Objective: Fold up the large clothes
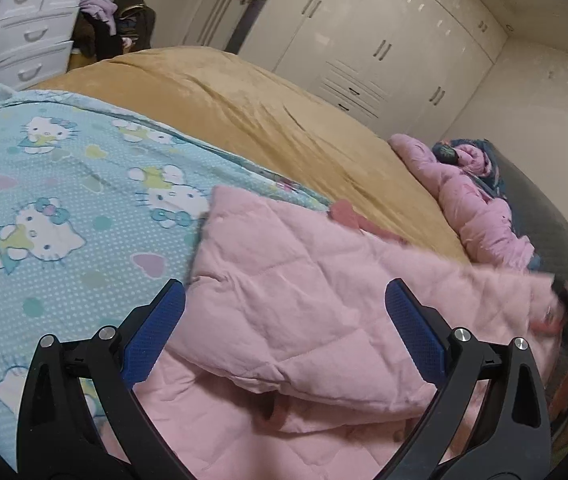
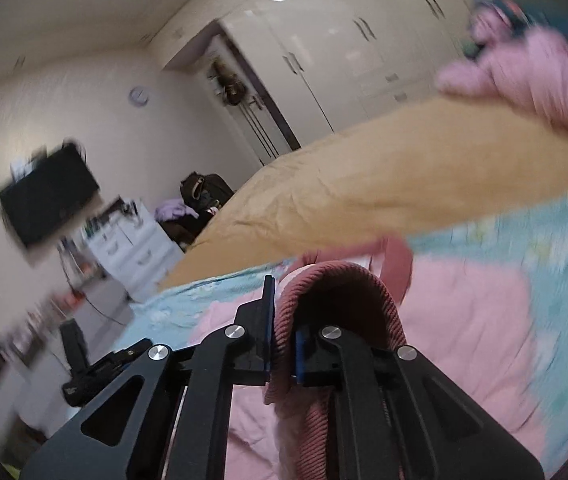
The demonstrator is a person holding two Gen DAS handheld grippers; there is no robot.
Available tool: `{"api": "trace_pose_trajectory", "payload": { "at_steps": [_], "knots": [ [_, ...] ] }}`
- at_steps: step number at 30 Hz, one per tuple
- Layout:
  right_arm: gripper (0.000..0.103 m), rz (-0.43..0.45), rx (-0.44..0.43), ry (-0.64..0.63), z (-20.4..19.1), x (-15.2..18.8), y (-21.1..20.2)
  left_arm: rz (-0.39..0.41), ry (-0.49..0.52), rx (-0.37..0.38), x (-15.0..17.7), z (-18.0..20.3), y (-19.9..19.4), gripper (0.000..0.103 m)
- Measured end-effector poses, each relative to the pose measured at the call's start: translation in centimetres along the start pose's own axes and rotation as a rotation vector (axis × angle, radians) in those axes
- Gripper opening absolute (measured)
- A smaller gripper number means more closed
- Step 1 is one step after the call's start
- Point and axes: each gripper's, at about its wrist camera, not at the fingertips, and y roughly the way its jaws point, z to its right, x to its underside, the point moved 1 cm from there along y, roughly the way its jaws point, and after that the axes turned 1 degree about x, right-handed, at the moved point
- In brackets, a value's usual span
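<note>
A pink quilted jacket (image 1: 304,320) lies on the blue Hello Kitty sheet (image 1: 52,184) of the bed, one flap folded over its body. My left gripper (image 1: 284,308) is open, its blue pads wide apart just above the jacket and holding nothing. My right gripper (image 2: 282,344) is shut on the jacket's dusty-pink ribbed cuff (image 2: 340,284), which arches up between the fingers; the jacket body (image 2: 464,320) spreads below it. This view is blurred.
A tan blanket (image 1: 244,104) covers the far bed. A second pink jacket (image 1: 472,200) lies bunched at the right edge. White wardrobes (image 1: 384,40) line the far wall. A white drawer unit (image 1: 32,32) and a clothes pile (image 1: 112,20) stand at the left.
</note>
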Motion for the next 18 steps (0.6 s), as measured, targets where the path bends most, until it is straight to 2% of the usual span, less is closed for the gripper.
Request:
{"api": "trace_pose_trajectory", "payload": {
  "at_steps": [2,6,13,18],
  "knots": [
    [0.007,-0.012,0.036,-0.04,0.3,-0.4,0.5,-0.011,0.029,-0.002,0.5,0.7,0.6,0.094],
    [0.007,-0.058,0.1,-0.035,2.1,0.7,2.3,-0.065,0.069,0.022,1.9,2.4,2.3,0.094],
    [0.007,-0.093,0.141,0.083,6.1,3.6,4.3,-0.126,0.201,0.027,4.0,5.0,4.4,0.094],
    [0.007,-0.108,0.163,0.138,7.1,4.3,4.8,-0.147,0.204,0.027,4.3,4.6,5.0,0.094]
  ]
}}
